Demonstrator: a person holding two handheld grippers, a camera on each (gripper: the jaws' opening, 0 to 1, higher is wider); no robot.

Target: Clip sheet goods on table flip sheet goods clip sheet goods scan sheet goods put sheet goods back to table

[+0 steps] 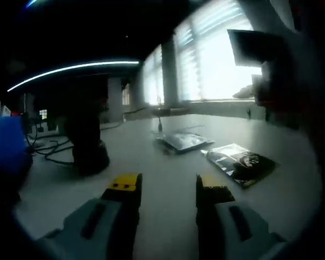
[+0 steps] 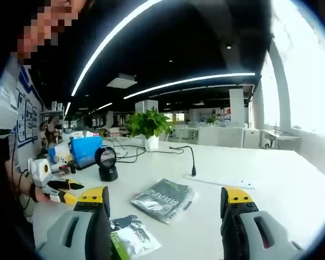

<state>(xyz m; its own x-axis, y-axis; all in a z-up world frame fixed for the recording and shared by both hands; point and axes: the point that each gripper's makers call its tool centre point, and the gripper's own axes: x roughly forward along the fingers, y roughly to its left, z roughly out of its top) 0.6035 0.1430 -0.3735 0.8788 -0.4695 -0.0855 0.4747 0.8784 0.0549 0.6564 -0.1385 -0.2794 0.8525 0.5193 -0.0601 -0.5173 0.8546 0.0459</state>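
Observation:
Two flat packets lie on the white table. In the left gripper view a silver packet lies ahead, and a black packet lies to its right and nearer. My left gripper hovers short of them, open, with nothing between its yellow-tipped jaws. From the right gripper view the grey-silver packet sits between the wide-open jaws of my right gripper, farther off on the table. A green-and-black packet lies by the left jaw. The left gripper enters at the far left, held by a hand.
A black scanner on a stand stands left of the packets, with a blue box and cables behind it. A potted plant and a gooseneck microphone stand farther back. Windows line one side.

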